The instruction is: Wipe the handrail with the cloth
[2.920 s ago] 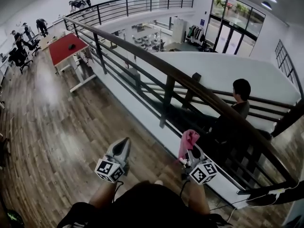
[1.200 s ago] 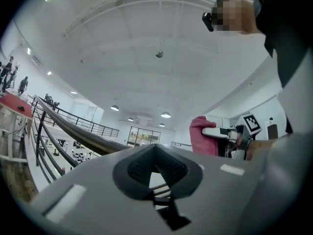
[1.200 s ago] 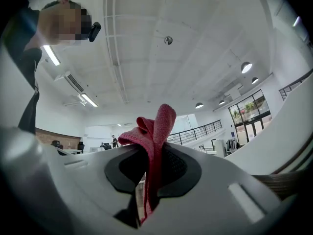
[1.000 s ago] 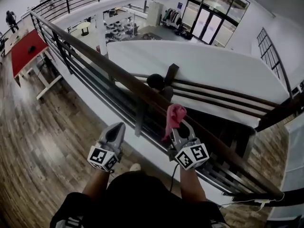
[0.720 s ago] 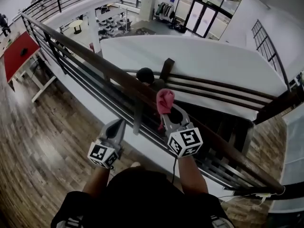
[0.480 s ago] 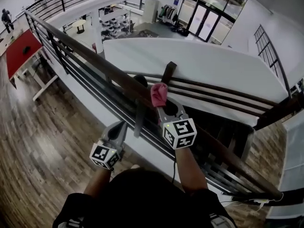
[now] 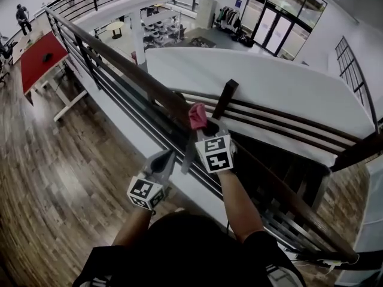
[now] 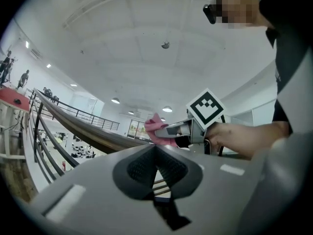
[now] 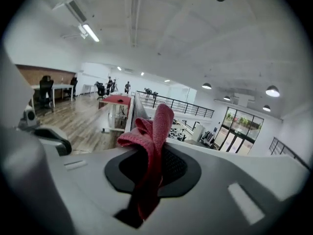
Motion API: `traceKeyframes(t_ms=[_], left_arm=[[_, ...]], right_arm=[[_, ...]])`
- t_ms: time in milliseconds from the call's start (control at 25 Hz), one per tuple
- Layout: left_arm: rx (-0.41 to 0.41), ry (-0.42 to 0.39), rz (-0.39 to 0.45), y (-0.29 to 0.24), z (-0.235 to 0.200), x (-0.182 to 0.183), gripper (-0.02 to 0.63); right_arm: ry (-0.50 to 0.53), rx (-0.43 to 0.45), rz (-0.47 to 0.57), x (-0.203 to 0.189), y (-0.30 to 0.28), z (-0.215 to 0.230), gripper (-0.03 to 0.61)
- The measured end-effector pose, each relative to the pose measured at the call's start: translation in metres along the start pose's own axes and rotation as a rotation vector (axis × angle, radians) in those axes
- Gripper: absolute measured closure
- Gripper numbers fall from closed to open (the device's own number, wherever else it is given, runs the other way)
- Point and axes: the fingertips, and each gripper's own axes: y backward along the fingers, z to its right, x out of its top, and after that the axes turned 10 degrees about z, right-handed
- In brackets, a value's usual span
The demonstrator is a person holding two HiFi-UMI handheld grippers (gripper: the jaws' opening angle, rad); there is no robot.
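A dark wooden handrail (image 7: 119, 64) runs from the upper left down to the lower right of the head view. My right gripper (image 7: 202, 124) is shut on a pink cloth (image 7: 197, 115), which sits bunched right at the top of the rail. In the right gripper view the cloth (image 9: 152, 131) hangs clamped between the jaws, and the rail (image 9: 138, 110) stretches away behind it. My left gripper (image 7: 167, 156) is lower and to the left, on the floor side of the rail, shut and empty. The left gripper view has the cloth (image 8: 155, 127) and the right gripper (image 8: 172, 129) just above the rail (image 8: 73, 126).
Below the rail are dark horizontal bars and a baluster (image 7: 188, 154). Beyond it a stairwell drops, with a second rail (image 7: 281, 119) and a white wall. A red table (image 7: 39, 54) and people stand far left on the wooden floor (image 7: 54, 172).
My right gripper has carried the cloth up and to the left onto the handrail. The left gripper stays low and shut. The person on the stairs is out of sight now.
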Motion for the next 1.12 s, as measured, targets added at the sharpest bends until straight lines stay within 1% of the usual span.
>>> traceKeyframes(t_ms=[80,160,320,360,520,720,840,1120], left_arm=[[0.002,-0.003,-0.010,0.000,-0.006,0.000,0.614],[0.011,0.001,-0.022,0.001,-0.014,-0.003,0.614],[0.013,0.010,-0.032,-0.001,-0.023,-0.008,0.614],[0.009,0.013,-0.032,-0.003,-0.023,-0.008,0.614],[-0.004,0.029,-0.031,-0.008,-0.022,-0.009,0.614],[-0.035,0.052,-0.053,-0.011,-0.015,-0.016,0.614],[-0.053,0.067,-0.064,-0.014,-0.012,-0.020,0.614],[-0.146,0.076,-0.092,-0.032,0.007,-0.031,0.614]], right_arm=[[0.073,0.004,-0.063,-0.009,-0.008,-0.002,0.528],[0.118,0.012,-0.119,-0.016,-0.015,-0.002,0.528],[0.198,-0.005,-0.169,-0.021,-0.019,0.001,0.528],[0.205,-0.012,-0.174,-0.021,-0.019,0.004,0.528],[0.162,-0.024,-0.163,-0.021,-0.013,0.008,0.528],[0.169,-0.053,-0.159,-0.023,-0.003,0.010,0.528],[0.145,-0.070,-0.165,-0.026,0.008,0.017,0.528],[0.104,-0.131,-0.167,-0.038,0.039,0.027,0.528]])
